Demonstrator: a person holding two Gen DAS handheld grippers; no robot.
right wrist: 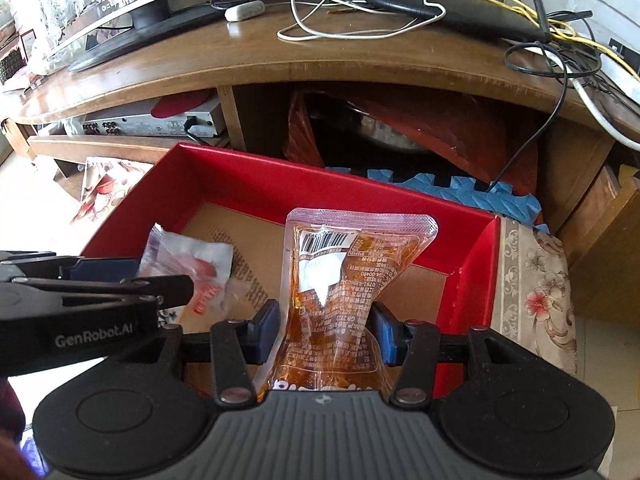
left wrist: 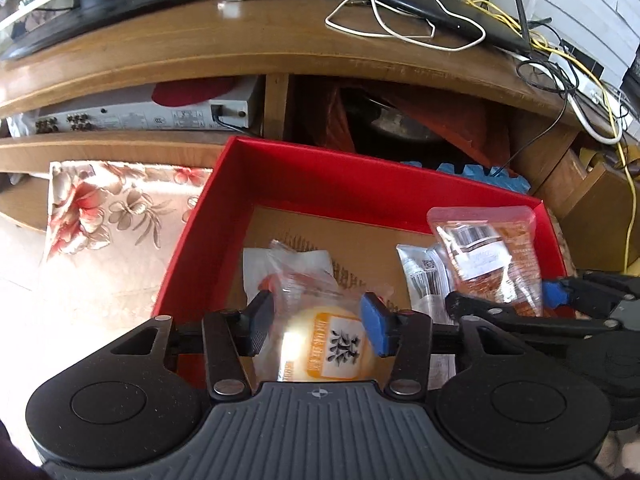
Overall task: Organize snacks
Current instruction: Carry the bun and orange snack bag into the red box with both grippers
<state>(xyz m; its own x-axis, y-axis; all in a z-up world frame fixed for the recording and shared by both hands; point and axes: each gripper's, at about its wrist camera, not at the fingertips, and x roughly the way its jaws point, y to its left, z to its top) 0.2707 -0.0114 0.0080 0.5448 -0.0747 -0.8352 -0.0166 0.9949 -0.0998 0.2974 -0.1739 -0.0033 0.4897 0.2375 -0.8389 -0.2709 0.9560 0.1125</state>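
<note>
Nearest, the left gripper [left wrist: 318, 322] pinches a wrapped pastry [left wrist: 320, 344] over the red box [left wrist: 320, 176]; the right gripper [right wrist: 326, 330] squeezes an orange pouch [right wrist: 340, 280] there too.

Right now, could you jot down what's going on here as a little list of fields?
left gripper: closed on a round yellow pastry in clear wrap
right gripper: clamped on an orange sauce-filled snack pouch
container: red box with cardboard floor, both snacks held over it
already inside: small clear packet with red print
behind: wooden TV stand
</note>
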